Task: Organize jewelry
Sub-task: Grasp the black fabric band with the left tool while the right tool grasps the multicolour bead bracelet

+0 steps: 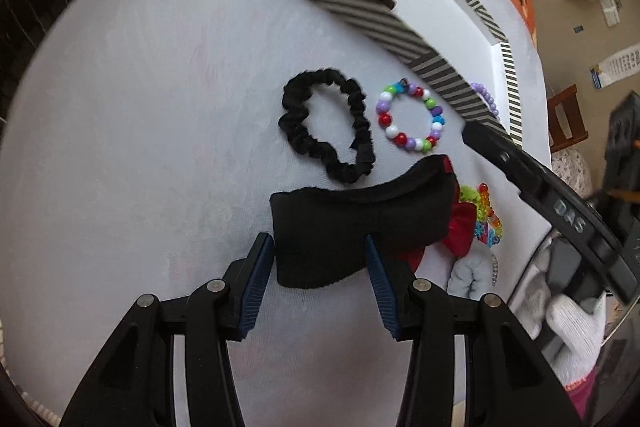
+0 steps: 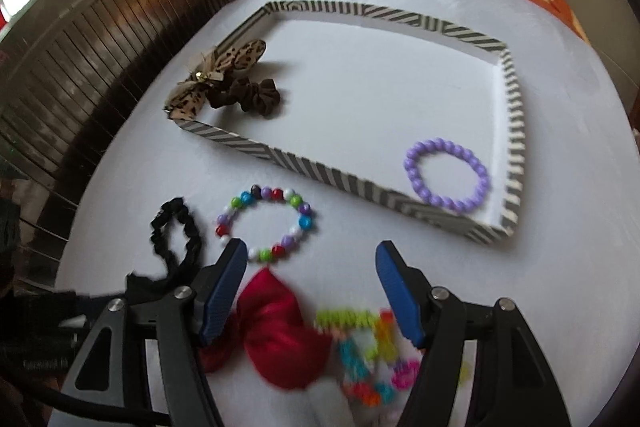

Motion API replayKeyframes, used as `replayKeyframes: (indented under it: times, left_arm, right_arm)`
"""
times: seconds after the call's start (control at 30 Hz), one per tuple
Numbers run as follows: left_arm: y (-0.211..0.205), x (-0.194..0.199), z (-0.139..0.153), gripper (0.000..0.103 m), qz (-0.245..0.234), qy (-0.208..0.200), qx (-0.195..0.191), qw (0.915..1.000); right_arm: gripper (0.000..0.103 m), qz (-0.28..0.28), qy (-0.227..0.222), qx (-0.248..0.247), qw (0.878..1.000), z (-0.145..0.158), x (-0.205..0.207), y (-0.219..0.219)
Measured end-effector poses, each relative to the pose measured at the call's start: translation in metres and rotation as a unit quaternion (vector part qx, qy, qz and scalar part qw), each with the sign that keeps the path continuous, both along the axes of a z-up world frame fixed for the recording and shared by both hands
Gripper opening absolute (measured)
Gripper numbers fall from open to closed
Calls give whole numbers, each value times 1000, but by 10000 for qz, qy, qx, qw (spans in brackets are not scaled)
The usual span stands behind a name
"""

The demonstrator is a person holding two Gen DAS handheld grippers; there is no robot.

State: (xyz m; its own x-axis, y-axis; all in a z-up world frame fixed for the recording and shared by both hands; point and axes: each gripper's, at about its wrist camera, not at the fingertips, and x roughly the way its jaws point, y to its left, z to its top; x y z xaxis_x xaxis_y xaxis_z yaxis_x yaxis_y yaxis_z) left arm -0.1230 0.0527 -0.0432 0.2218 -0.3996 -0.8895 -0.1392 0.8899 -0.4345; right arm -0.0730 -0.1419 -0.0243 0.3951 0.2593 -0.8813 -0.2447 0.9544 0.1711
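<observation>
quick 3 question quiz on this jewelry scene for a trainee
1. True or false: the purple bead bracelet lies inside the striped tray.
2. What lies between the open left gripper fingers? A) black cloth piece B) multicolor bead bracelet C) black scrunchie
3. Fill in: the leopard bow rests at the tray's ____ corner, seen from the right wrist.

Key: 1 true; 2 A; 3 near-left

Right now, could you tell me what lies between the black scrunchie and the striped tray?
The multicolored bead bracelet lies flat on the white cloth between the black scrunchie and the striped tray, touching neither; the right wrist view shows it.
</observation>
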Motion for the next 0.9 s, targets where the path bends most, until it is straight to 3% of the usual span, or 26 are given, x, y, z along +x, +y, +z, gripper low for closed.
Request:
replayKeyframes:
  times: [0.13,0.2,0.23,0.3,0.37,0.4,0.43,0.57,0.9]
  left_arm:
    - [-4,6,0,37,-195,66,73,9998]
    - [-4,6,0,37,-236,74,118,9996]
    - [-5,6,0,37,-246,54,129,9996]
    - [-7,4,1,35,-292,-21,194,9994]
    - [-7,3,-1,14,-318,-28,256,9992]
    - [-7,3,0,12,-324,-43,279,9991]
    - [-6,3,1,6,-339,-62,256,9991]
    - [-6,2,24,4,-407,-361,272,9981]
    - [-3,11,96,4,-395,-1201,329,9914]
  right_arm:
    - [68,126,54,-116,9998,-15,16,11]
    - [52,168,73,-245,9995,-24,21,17]
    - [50,177,66,-302,9994,-26,23,19]
    - [32,280,-148,-507,9982,-26,23,25]
    - [16,358,-162,-630,9972,-27,24,29]
    - [10,384,-126,-570,9976,-26,24,29]
    - [9,394,-75,-447,9982,-25,24,26]
    - [9,405,-104,63,9991,-4,18,15]
    - [9,393,-850,316,9951,83,3,-16]
